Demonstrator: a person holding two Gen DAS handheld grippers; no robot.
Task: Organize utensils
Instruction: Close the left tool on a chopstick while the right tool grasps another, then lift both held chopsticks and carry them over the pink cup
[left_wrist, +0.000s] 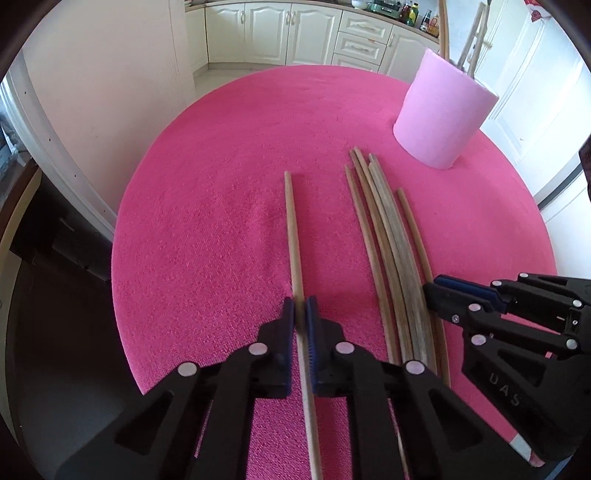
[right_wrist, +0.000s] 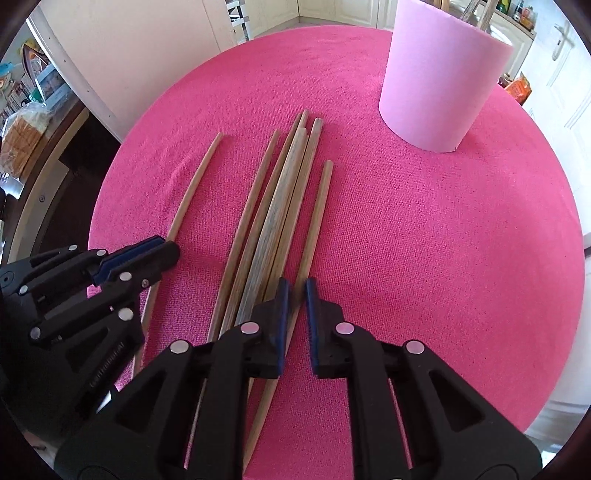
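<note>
Round tabletop under a bright pink, nubby cloth, curving off at every side. Pale pink cup upright near the far right rim, 3 or so wooden sticks poking out of its top. Bundle of chopsticks flat on the cloth just short of the cup, about 6, packed side by side and touching, tips toward the cup. Single chopstick apart to the left of the bundle, roughly parallel to it.

Left claw clenched on that single chopstick near its thick end, shaft pinched between blue pads. Right claw low over the near end of the bundle, slightly parted, straddling the rightmost stick; contact with it cannot be told.

Beyond the tabletop: cream kitchen cabinets with drawers, bottles on the counter above, pale floor below. White wall panel to the left, white doors to the right. In the right view, cluttered shelves at far left, with something like a bread loaf in a bag.
</note>
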